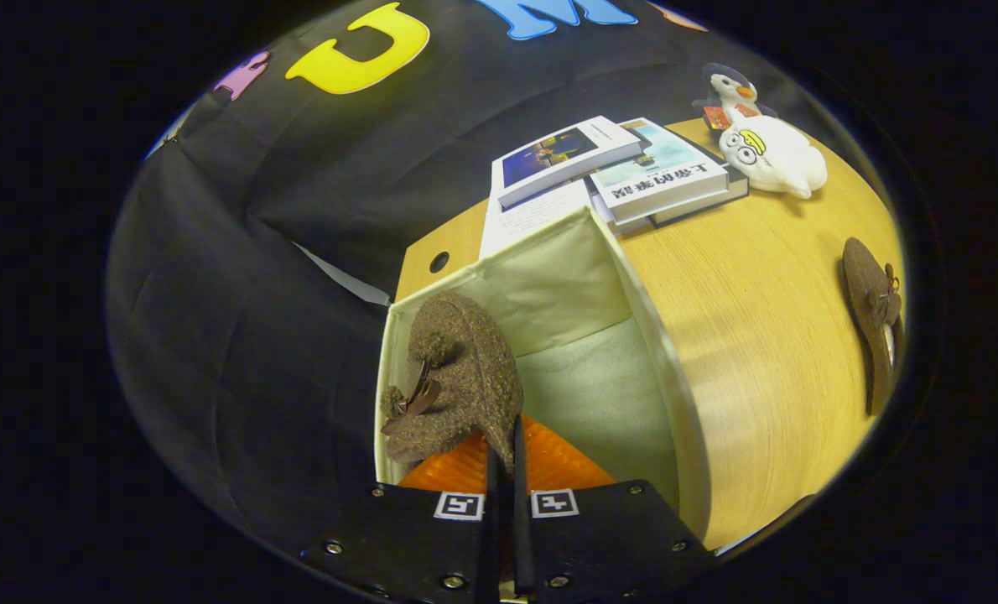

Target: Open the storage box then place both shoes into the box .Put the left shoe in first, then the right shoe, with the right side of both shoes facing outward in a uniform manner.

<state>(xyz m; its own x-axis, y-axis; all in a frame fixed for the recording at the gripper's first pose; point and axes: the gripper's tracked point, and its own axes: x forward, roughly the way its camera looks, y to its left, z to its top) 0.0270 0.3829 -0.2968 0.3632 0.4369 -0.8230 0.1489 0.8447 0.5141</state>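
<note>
As the fingers [503,466] stand nearly pressed together, they pinch the edge of 1 brown shoe [453,377], held just ahead of them over the open storage box [658,352]. The shoe's long axis runs roughly away from the fingers into the box, toe end up, bow trim on its left flank. The box sits at the near-left corner of the desk [759,335], cloth-lined and with free room to the shoe's right. Shoe 2 [872,319] lies well apart toward the desk's right edge. Judgement: lower and release next. Books [616,168] and 2 plush toys [767,151] occupy the far edge.
</note>
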